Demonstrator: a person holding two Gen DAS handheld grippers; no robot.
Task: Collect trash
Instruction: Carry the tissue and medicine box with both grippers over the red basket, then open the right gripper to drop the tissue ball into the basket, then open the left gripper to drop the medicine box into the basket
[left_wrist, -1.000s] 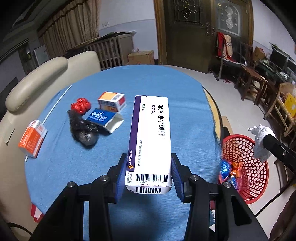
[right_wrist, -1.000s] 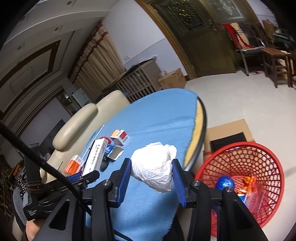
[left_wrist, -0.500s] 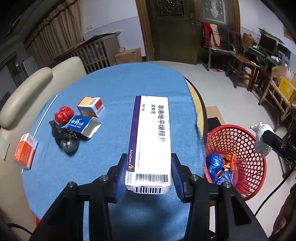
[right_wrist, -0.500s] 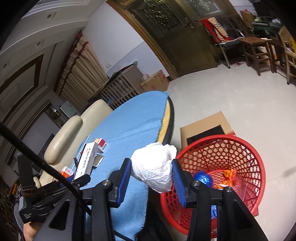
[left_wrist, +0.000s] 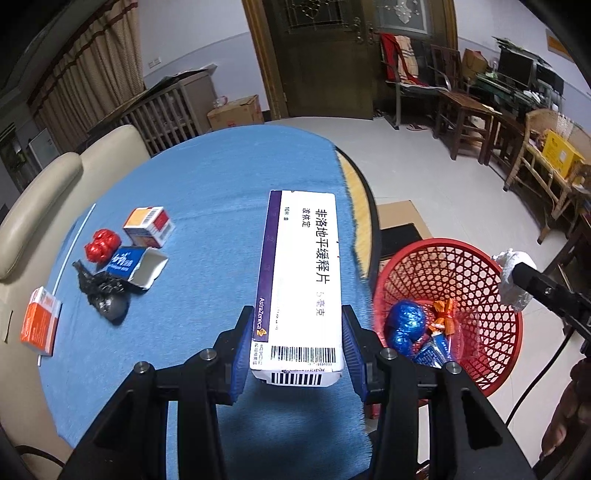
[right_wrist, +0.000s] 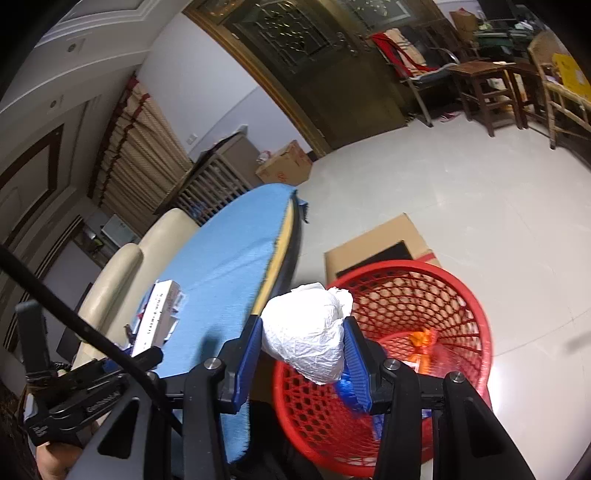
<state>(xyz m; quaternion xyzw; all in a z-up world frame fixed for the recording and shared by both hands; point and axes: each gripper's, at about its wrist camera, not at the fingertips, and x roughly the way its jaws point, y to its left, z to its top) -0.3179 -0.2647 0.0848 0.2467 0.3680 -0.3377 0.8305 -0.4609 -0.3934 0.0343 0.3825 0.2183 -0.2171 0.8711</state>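
Observation:
My left gripper (left_wrist: 297, 349) is shut on a long white and purple medicine box (left_wrist: 301, 273), held above the blue-covered round table (left_wrist: 229, 177) near its right edge. My right gripper (right_wrist: 303, 360) is shut on a crumpled white paper ball (right_wrist: 306, 334), held over the near rim of the red mesh basket (right_wrist: 436, 291). The basket (left_wrist: 476, 266) stands on the floor right of the table and holds blue and orange wrappers (left_wrist: 406, 325). The paper ball (left_wrist: 513, 277) also shows in the left wrist view, above the basket's far rim.
On the table lie an orange and white box (left_wrist: 149, 225), a red wrapper (left_wrist: 101, 245), an open blue carton (left_wrist: 138, 266), a black crumpled bag (left_wrist: 105, 295) and an orange box (left_wrist: 40, 326) at the left edge. Flat cardboard (left_wrist: 400, 221) lies on the floor. A cream sofa (left_wrist: 44, 184) stands behind.
Both grippers have moved right towards the basket with their loads. The paper ball went from over the table edge to over the basket's rim. The medicine box has neared the table's right edge.

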